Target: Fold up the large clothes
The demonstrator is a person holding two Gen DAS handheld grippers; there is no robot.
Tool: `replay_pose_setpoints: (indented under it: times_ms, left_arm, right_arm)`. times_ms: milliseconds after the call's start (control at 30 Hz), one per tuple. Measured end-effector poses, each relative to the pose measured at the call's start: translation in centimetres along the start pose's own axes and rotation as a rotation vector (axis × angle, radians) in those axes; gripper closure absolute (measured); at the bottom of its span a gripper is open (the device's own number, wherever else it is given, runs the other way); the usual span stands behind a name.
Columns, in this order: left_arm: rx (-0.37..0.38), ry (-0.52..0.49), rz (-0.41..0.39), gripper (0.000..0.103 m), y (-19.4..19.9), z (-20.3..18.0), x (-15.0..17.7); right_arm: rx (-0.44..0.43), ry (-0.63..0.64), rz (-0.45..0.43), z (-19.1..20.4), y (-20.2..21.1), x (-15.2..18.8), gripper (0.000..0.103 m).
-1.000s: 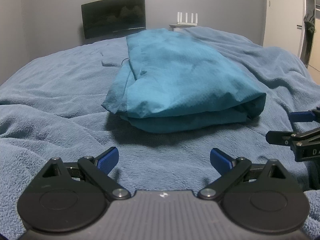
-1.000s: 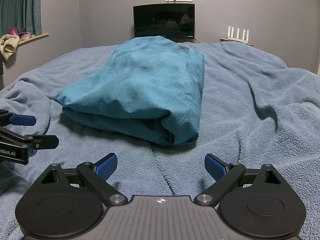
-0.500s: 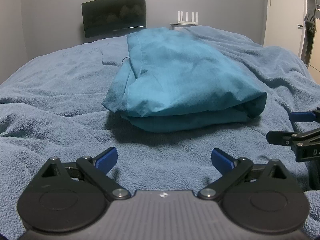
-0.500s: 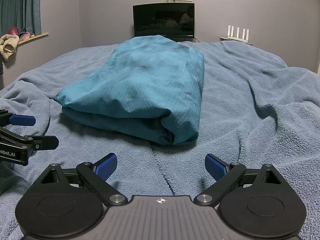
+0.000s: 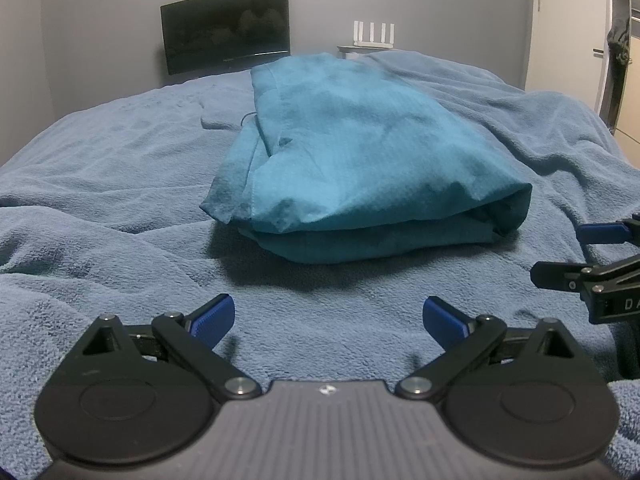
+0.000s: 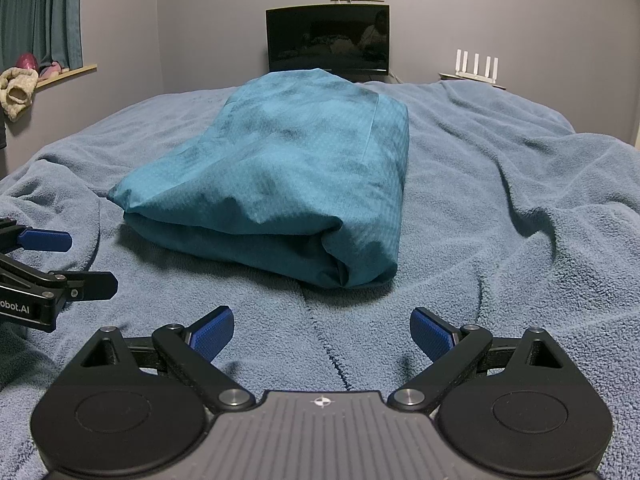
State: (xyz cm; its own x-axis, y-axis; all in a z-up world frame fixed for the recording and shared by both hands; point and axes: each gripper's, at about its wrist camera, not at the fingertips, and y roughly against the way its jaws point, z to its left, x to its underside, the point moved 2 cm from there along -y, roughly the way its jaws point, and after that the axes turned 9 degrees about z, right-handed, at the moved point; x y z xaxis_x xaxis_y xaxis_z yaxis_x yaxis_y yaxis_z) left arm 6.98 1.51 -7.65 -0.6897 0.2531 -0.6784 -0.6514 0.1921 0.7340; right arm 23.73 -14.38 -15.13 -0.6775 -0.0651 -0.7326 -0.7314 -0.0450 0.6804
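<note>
A teal garment (image 5: 360, 160) lies folded into a thick bundle on the blue blanket (image 5: 100, 184) of a bed. In the right wrist view the same teal garment (image 6: 288, 176) sits ahead with its folded edge facing me. My left gripper (image 5: 327, 318) hovers open over the blanket just short of the bundle, nothing between its blue pads. My right gripper (image 6: 321, 330) is open too, equally close to the bundle and empty. Each gripper shows at the edge of the other's view: the right gripper (image 5: 592, 252) and the left gripper (image 6: 60, 260).
A dark monitor (image 6: 328, 38) stands against the grey wall behind the bed, with a white router (image 6: 476, 66) to its right. A curtain and a window ledge with soft items (image 6: 24, 80) are at the left. A door (image 5: 568, 28) is at the right. Blanket folds (image 6: 540, 208) ripple beside the bundle.
Both grippers have drifted very slightly; the bundle and the blanket lie as before. Both stay open and empty.
</note>
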Motion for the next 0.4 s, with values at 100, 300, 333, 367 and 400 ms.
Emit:
replay_pose_setpoints:
  times_ms: [100, 300, 333, 367, 400]
  left_arm:
    - [0.004, -0.001, -0.002, 0.002, -0.05, 0.1, 0.0]
    - [0.032, -0.025, -0.027, 0.002, 0.16, 0.16, 0.05]
    - [0.031, -0.033, -0.037, 0.002, 0.26, 0.1, 0.07]
    - [0.028, -0.037, -0.036, 0.002, 0.25, 0.06, 0.03]
    - [0.024, -0.04, -0.027, 0.002, 0.12, 0.07, 0.0]
  right_arm:
    - [0.0, 0.0, 0.0, -0.01, 0.01, 0.0, 0.006]
    - [0.0, 0.0, 0.0, -0.03, 0.04, 0.01, 0.006]
    - [0.0, 0.0, 0.001, -0.03, 0.05, 0.04, 0.006]
    - [-0.001, 0.0, 0.001, -0.04, 0.06, 0.01, 0.006]
    - [0.0, 0.0, 0.001, -0.04, 0.07, 0.03, 0.006]
